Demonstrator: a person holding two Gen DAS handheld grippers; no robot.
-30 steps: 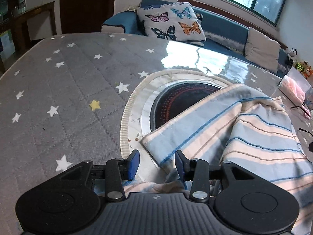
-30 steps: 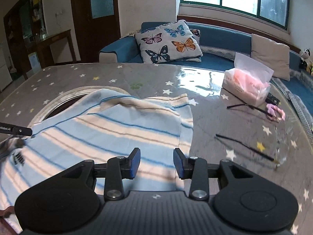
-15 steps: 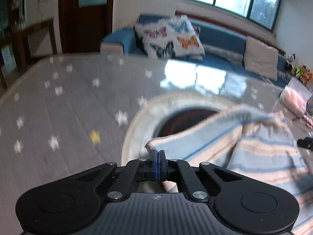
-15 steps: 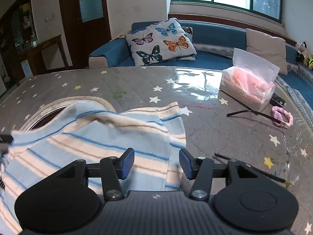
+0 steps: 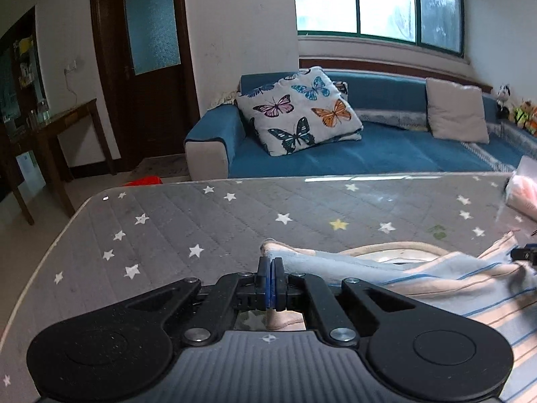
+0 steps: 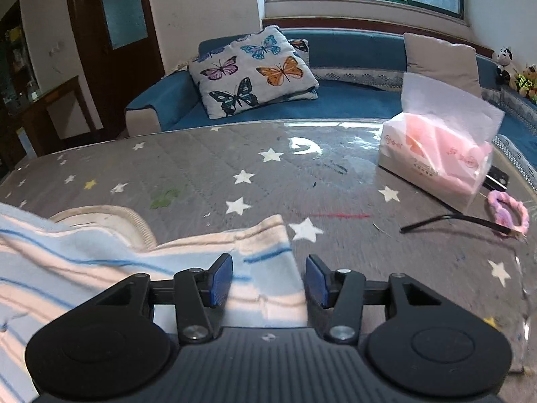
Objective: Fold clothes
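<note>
My left tool [image 5: 270, 277] is clenched on a corner of the striped garment [image 5: 436, 278], lifting it off the star-patterned worktop [image 5: 201, 221]. My right tool [image 6: 267, 278] has its jaws apart, just narrowing, astride the garment's other corner without pressing it. Next, I judge, the right must close so both corners carry over together. Only the right view shows the tissue pack [image 6: 436, 154]; only the left shows the pinched edge.

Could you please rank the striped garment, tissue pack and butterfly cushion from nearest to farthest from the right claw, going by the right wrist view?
1. Striped garment, between the right claw pads.
2. Tissue pack, right, on the table.
3. Butterfly cushion, on the far sofa.
</note>
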